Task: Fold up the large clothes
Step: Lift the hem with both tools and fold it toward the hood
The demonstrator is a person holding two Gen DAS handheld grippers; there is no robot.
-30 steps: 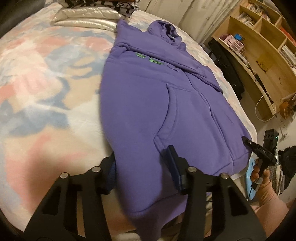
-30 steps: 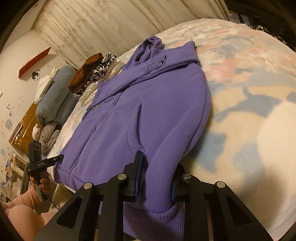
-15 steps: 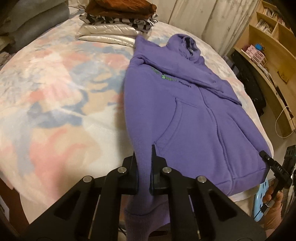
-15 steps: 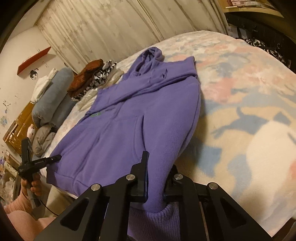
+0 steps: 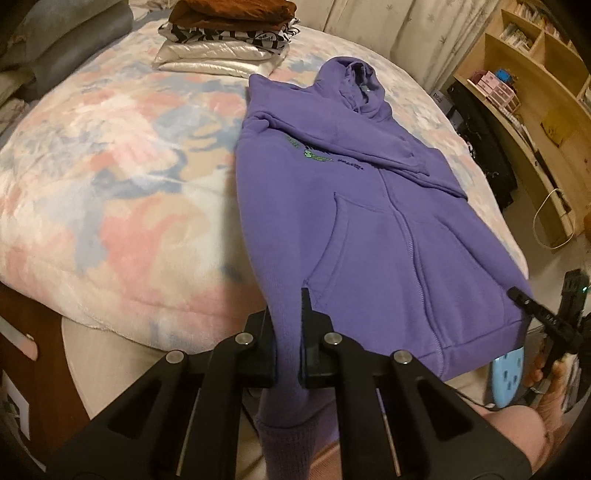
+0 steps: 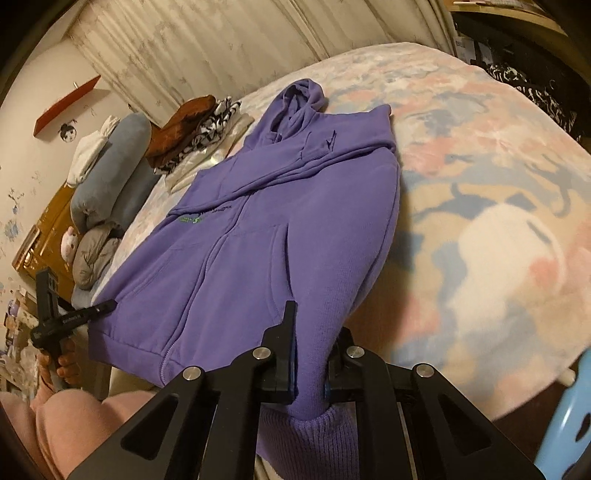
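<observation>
Both grippers point(image 5: 287, 325) point(image 6: 314, 343) clamp hoodie point(image 5: 388, 229) hem, hood pointing away.

Both grippers matte black: left gripper point(image 5: 287, 332), right gripper point(image 6: 314, 347), angular cut-out arms, round silver screws at pivots. Thin black cable trails behind. Person wears pink sleeve point(image 6: 48, 424).

Purple hoodie point(image 5: 388, 229) with green chest print point(image 5: 314, 155). Bedspread point(image 5: 122, 177) in pink, blue and cream blotches. Folded stack: brown top point(image 5: 236, 9), black-white zebra layer point(image 5: 225, 35), cream bottom point(image 5: 218, 59). Black grippers. Light wood shelf point(image 5: 532, 92).
</observation>
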